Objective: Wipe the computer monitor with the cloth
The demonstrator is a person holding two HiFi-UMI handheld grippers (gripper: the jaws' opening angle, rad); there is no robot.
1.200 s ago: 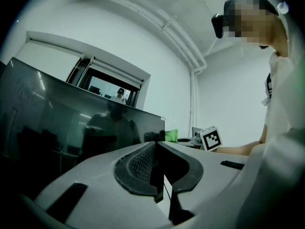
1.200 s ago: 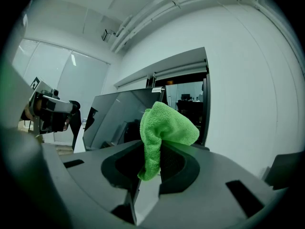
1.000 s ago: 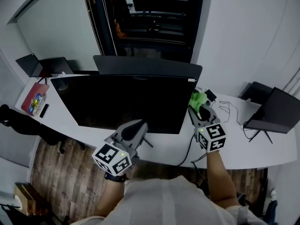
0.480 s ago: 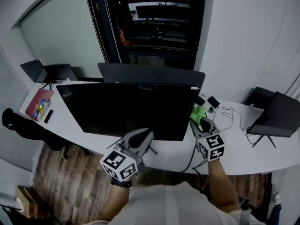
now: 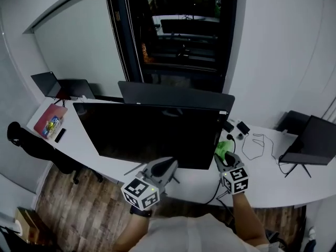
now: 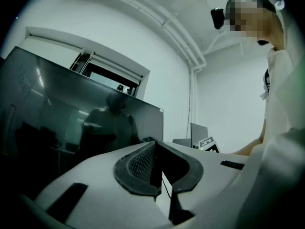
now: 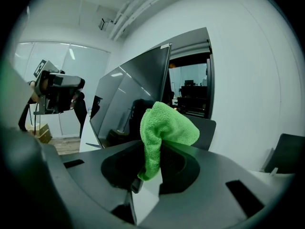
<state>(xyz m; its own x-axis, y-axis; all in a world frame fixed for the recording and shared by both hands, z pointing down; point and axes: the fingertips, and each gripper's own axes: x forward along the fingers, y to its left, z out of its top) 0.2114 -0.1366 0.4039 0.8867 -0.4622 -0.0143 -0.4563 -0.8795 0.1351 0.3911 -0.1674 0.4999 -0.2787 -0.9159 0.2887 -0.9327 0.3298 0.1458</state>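
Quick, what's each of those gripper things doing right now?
Left gripper: closed, empty.
Right gripper: closed on the green cloth.

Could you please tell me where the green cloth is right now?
The green cloth is pinched in the right gripper, at the head view's right, beside the monitor's lower right corner above the white desk.

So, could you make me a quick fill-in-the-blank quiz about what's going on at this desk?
The cloth is ____ in colour.
The gripper clamping it is the person's ____ one.
The left gripper has its jaws ____, with nothing between them.
The monitor stands on a ____ desk.
Missing words: green; right; shut; white.
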